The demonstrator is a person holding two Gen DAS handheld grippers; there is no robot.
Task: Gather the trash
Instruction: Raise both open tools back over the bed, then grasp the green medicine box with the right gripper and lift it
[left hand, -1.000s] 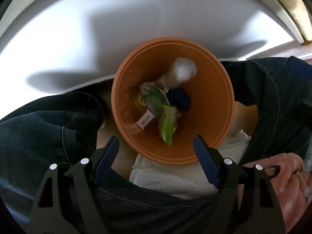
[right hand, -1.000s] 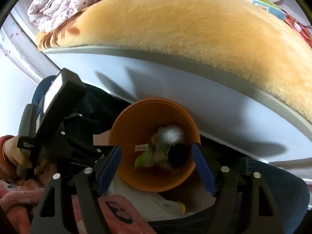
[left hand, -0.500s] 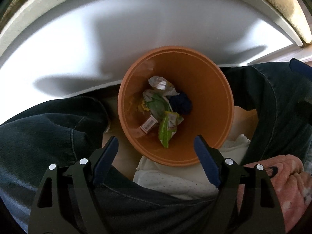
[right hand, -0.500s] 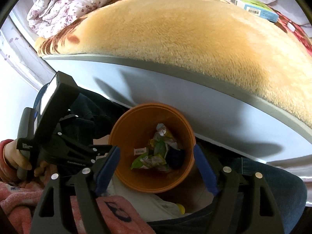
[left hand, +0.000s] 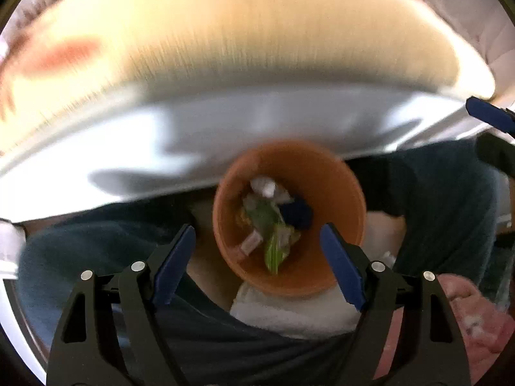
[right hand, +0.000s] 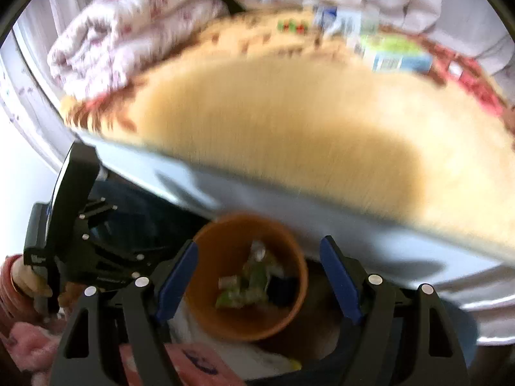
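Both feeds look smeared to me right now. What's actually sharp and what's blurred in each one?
Left wrist view: the left hand-held gripper is crisp; the round orange plastic bin and tan plush blanket are motion-streaked. Right wrist view: the right hand-held gripper is sharp; the blanket and bin are smeared, the boxes on the bed unreadable.

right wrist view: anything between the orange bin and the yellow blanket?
Yes. In the right wrist view a pale white-grey bed-side panel runs between the orange bin and the yellow blanket above; nothing rests on that stretch.
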